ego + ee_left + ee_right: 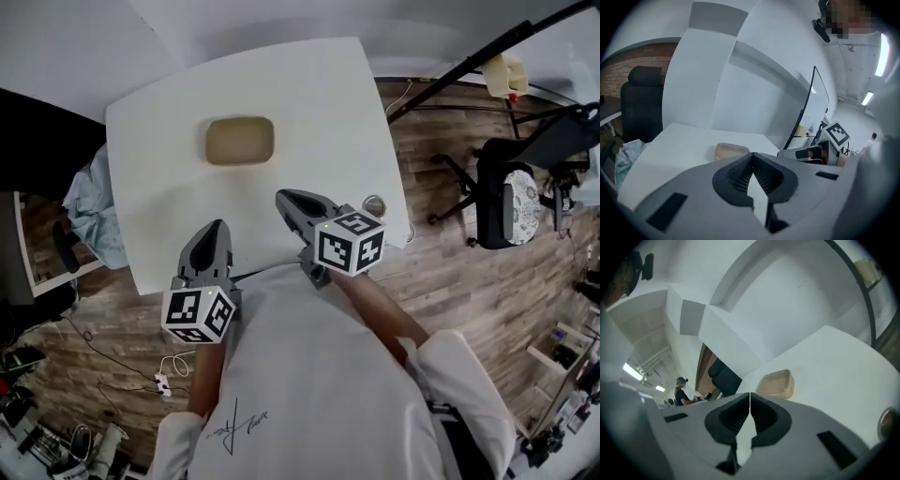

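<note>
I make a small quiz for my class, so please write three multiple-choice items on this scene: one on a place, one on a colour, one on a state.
1. Where does the container lie?
A. on the white table
B. on the floor
C. between a gripper's jaws

2. What colour is the container?
A. red
B. beige
C. black

3. How do the jaws of the left gripper and the right gripper stand?
A. both together
B. both wide apart
C. only the left apart

Answers:
1 A, it rests on the tabletop, apart from both grippers.
2 B, the head view shows it beige.
3 A, each gripper view shows tips meeting, nothing between.
</note>
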A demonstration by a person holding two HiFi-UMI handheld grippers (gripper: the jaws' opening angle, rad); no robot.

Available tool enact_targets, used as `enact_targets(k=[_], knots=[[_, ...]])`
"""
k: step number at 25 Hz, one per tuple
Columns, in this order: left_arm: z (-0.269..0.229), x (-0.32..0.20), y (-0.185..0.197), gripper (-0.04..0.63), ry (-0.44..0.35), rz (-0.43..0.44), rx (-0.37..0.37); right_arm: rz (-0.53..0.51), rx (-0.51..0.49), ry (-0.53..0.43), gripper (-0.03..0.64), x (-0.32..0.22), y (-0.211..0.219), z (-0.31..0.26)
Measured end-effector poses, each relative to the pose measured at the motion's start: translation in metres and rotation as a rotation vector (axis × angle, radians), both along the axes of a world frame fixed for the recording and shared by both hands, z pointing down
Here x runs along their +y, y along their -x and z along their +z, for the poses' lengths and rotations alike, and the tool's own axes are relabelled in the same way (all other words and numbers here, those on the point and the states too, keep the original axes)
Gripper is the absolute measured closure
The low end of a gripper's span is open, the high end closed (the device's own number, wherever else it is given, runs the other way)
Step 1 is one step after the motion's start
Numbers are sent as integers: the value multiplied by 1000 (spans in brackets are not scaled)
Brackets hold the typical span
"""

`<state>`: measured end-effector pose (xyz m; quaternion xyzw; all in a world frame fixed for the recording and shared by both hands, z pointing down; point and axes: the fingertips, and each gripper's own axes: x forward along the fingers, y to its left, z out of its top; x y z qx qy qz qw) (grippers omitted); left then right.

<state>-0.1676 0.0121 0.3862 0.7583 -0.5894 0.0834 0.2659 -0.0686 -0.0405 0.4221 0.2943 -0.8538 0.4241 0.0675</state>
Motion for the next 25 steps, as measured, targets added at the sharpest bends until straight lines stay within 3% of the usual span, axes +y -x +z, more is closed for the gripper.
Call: enact_targets(k=[4,17,19,25], knots=[[-1,-9,-3,588,0,35,0,64,-94,43,607,-14,-3,-2],[4,-16,8,588,25,-5,-6,97,-87,88,604,-35,5,41],[6,-16,9,588,31,-10,-2,90,-99,96,531,-37,7,45],[10,-19,1,588,47,9,-9,96,-95,126,531,-43,5,60]])
